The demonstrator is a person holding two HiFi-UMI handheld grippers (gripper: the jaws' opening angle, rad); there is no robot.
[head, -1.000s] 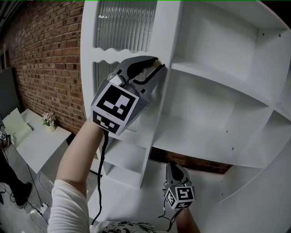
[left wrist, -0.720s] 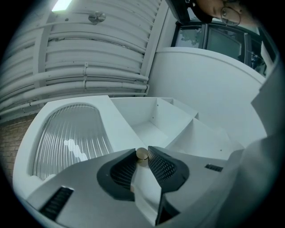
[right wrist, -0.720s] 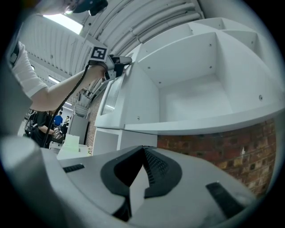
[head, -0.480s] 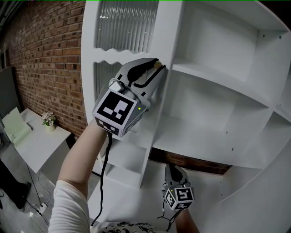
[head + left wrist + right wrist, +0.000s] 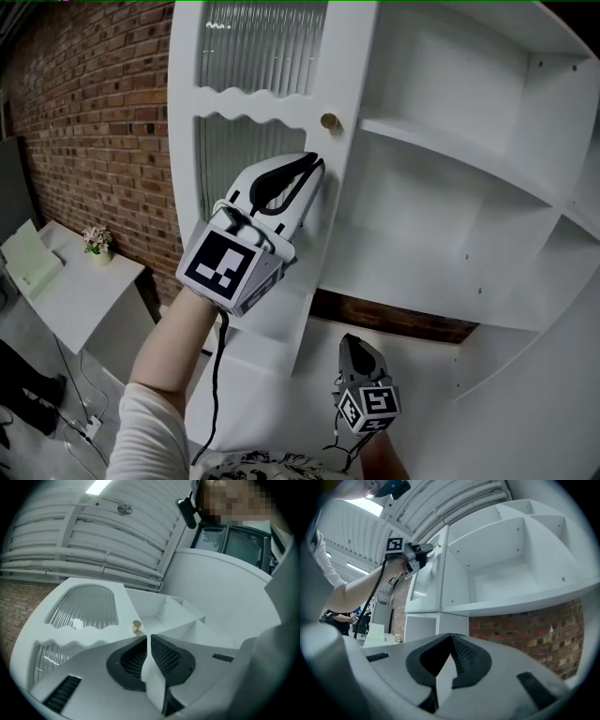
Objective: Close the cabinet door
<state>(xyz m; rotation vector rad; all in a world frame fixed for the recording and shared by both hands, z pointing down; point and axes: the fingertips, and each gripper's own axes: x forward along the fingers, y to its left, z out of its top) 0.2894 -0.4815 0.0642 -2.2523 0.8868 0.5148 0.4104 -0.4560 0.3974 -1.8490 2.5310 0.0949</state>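
Brick wall (image 5: 94,112) behind, low white table (image 5: 84,300) at left with a small flower pot (image 5: 97,246). White cabinet (image 5: 450,155) with bare shelves fills the right.

The cabinet door (image 5: 183,141) stands at the left of those shelves. It has ribbed glass panes and a brass knob (image 5: 329,121) on its right stile, just beside the shelf opening. It looks flush or nearly flush with the cabinet front, but I cannot tell whether it is fully seated.

The left gripper (image 5: 314,169) is below the knob and apart from it. Its tips are close to the door stile; contact is unclear. In the left gripper view the knob (image 5: 136,626) sits above the tips (image 5: 148,637). The jaws are closing, pads all but together, nothing between them.

The right gripper (image 5: 354,342) is low in front of the cabinet base and well apart from the door. Its jaws are together and empty in the right gripper view (image 5: 451,637).

Risks, as judgement:
- The door may not be latched, since nothing holds it, so it could drift open.
- The left tips are right by the stile, so a careless pull-away could drag the door outward or clip the knob from beneath.
- The cable (image 5: 217,375) hanging from the left gripper could snag on a lower shelf edge.
- A hard push to finish could rattle the glass.
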